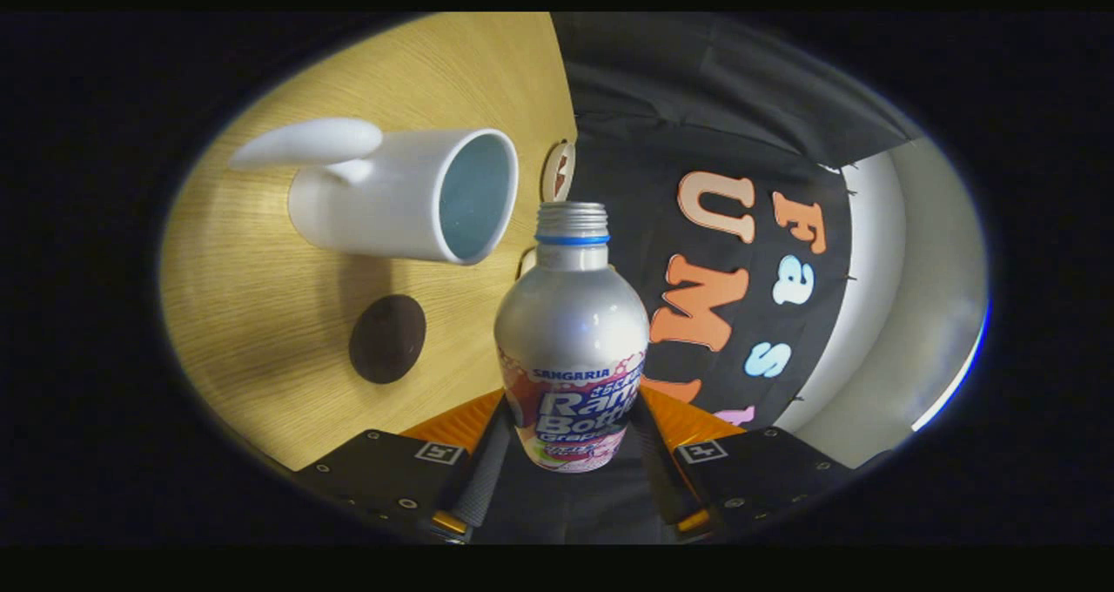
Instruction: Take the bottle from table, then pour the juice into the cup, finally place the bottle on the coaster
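A silver bottle (570,331) with a printed label and an uncapped threaded neck sits between my fingers, and my gripper (570,453) is shut on its lower body. The whole view is rolled, so the wooden table (261,313) stands on its side and the bottle is tipped over. Its mouth points toward the rim of a white cup (409,193) with a long handle, whose opening lies just beyond and beside the neck. A dark round coaster (387,338) lies on the table near the cup's base, beside the bottle's shoulder.
A small round wooden disc (558,171) shows at the table's edge just past the cup's rim. The black booth cloth hangs beyond the table, with a pale wall (905,313) further out.
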Tool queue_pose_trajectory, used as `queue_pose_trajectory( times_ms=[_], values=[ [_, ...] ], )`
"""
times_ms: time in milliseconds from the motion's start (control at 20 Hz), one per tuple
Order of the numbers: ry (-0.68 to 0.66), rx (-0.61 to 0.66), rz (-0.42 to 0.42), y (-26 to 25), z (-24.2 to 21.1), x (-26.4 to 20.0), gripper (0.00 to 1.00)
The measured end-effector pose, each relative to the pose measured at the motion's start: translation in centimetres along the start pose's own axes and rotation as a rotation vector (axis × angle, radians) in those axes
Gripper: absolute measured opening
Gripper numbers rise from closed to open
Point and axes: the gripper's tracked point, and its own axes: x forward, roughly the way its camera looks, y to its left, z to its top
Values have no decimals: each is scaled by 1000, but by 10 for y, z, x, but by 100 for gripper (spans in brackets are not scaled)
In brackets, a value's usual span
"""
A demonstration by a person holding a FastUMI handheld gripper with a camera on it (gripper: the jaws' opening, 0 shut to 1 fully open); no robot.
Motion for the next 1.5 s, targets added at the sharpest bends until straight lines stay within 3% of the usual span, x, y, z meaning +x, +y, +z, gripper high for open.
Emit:
queue_pose_trajectory(
  times_ms=[1500],
  values=[
    [26,-125,26,-3,0,3,73]
  ],
)
